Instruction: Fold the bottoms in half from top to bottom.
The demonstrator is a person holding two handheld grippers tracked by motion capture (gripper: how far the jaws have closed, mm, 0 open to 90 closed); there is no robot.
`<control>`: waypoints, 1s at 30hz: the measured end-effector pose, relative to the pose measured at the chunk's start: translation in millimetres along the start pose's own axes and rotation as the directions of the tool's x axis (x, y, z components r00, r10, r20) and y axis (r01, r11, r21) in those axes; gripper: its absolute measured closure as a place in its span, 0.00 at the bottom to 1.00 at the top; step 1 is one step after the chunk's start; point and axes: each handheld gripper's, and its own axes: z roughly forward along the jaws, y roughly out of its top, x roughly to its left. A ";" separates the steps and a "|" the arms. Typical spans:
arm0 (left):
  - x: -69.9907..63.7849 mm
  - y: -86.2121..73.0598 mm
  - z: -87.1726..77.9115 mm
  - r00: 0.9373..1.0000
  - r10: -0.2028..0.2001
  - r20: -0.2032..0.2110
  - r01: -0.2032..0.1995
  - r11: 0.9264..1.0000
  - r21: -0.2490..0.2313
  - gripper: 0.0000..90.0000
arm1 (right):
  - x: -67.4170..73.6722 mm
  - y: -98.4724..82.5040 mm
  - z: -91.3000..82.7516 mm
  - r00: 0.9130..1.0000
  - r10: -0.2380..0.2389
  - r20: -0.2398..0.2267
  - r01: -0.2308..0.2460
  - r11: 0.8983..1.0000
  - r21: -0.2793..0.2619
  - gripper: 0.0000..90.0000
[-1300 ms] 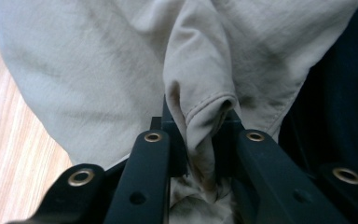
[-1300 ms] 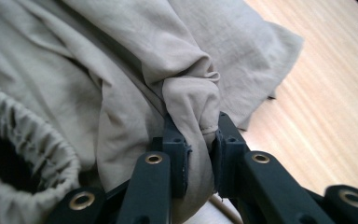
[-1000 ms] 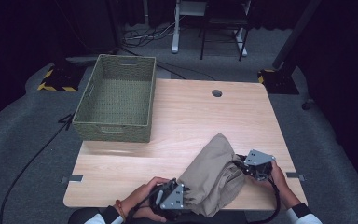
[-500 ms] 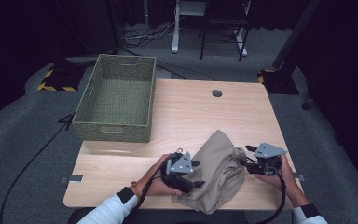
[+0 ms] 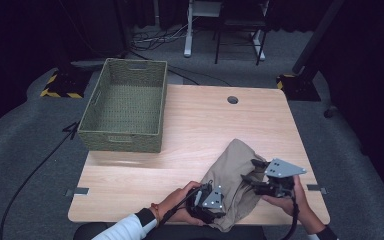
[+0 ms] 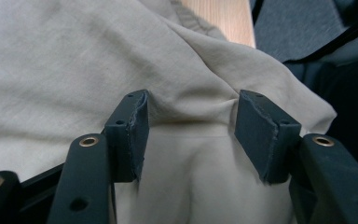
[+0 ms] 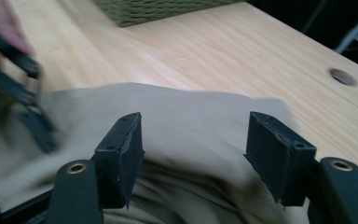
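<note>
A crumpled beige cloth [image 5: 232, 170] lies on the near right part of the wooden table [image 5: 205, 125]. My left gripper [image 5: 219, 199] is at the cloth's near edge. In the left gripper view its jaws [image 6: 193, 112] have just been closing and stand apart with a raised fold of the cloth [image 6: 191, 107] between the pads. My right gripper [image 5: 251, 171] hovers at the cloth's right side. Its jaws [image 7: 196, 135] have just been opening and stand wide above the cloth [image 7: 182, 107], with nothing gripped.
A green woven basket [image 5: 125, 107] stands empty at the table's far left, and its base shows in the right gripper view [image 7: 168, 9]. A cable hole [image 5: 232, 100] sits near the far edge. The cloth's near end hangs over the front edge.
The right gripper has let go of the cloth's right edge, opened and lifted a little. The left gripper has moved right onto the cloth's near edge. The cloth has slumped into a heap.
</note>
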 end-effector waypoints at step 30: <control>32.6 -24.3 -17.5 0.977 -0.214 -0.009 0.212 0.973 -0.088 0.35 | -12.7 -40.0 41.1 1.000 -0.006 -0.014 0.008 0.987 0.162 0.49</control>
